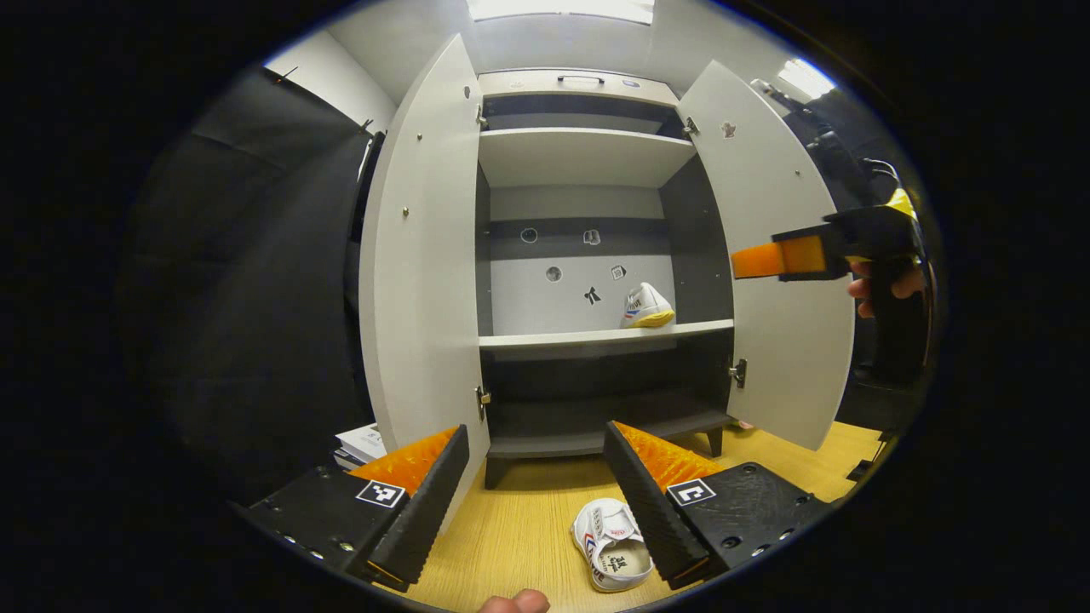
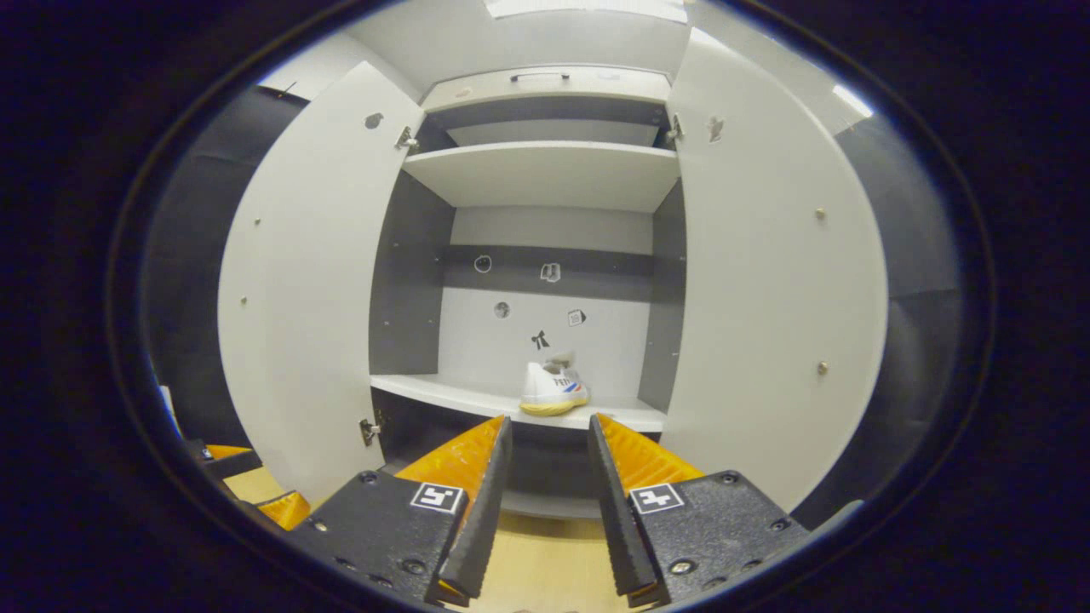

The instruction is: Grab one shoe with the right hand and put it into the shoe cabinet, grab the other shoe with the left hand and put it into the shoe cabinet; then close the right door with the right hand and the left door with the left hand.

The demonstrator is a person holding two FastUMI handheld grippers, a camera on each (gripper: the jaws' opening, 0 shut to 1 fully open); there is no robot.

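Both tools gape empty: left tool [image 1: 536, 502], right tool [image 2: 549, 502]; shoe [image 1: 611, 545] print unreadable.

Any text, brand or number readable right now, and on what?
Shoe on the floor: insole and strap print, too blurred to read.
Shoe on the shelf: side lettering, too small to read.
Stickers on the cabinet's back wall: pictures, no legible words.
Left gripper and right gripper: square coded markers, no words.
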